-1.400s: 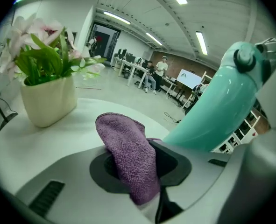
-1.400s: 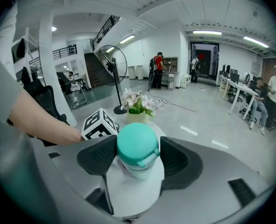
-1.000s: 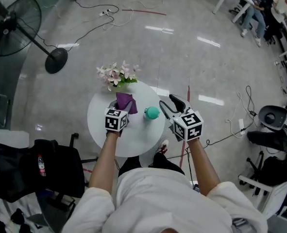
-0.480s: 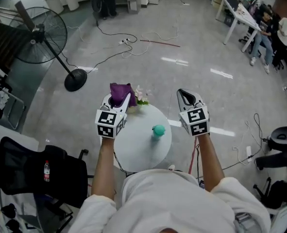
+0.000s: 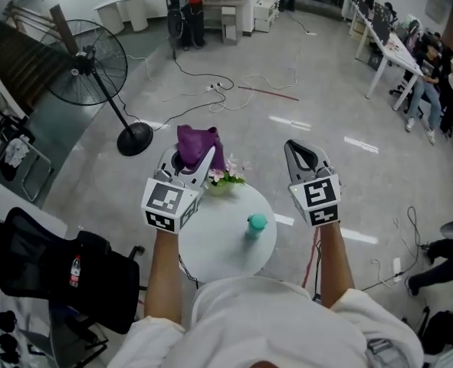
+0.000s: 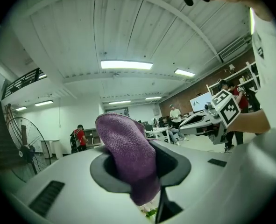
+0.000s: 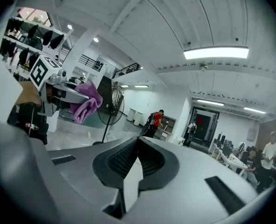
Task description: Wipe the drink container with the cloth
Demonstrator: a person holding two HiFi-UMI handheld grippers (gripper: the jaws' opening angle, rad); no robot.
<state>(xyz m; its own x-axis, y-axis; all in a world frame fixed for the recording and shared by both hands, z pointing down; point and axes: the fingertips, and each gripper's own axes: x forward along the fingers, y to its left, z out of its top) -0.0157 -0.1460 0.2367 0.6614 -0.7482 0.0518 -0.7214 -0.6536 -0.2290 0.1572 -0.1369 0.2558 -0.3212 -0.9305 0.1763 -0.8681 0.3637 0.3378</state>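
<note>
Pinching one purple cloth (image 5: 199,142) in left gripper (image 5: 189,159), right gripper (image 5: 297,150) closed empty, one teal container (image 5: 256,225), one table (image 5: 215,244)

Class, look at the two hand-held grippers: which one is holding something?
The left hand-held gripper: its jaws clamp a purple cloth. The right hand-held gripper is shut with nothing between its jaws.

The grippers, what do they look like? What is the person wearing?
The left gripper and right gripper are light grey with black pads inside the jaws. Each carries a white cube with black square markers. The person wears a white short-sleeved shirt.
</note>
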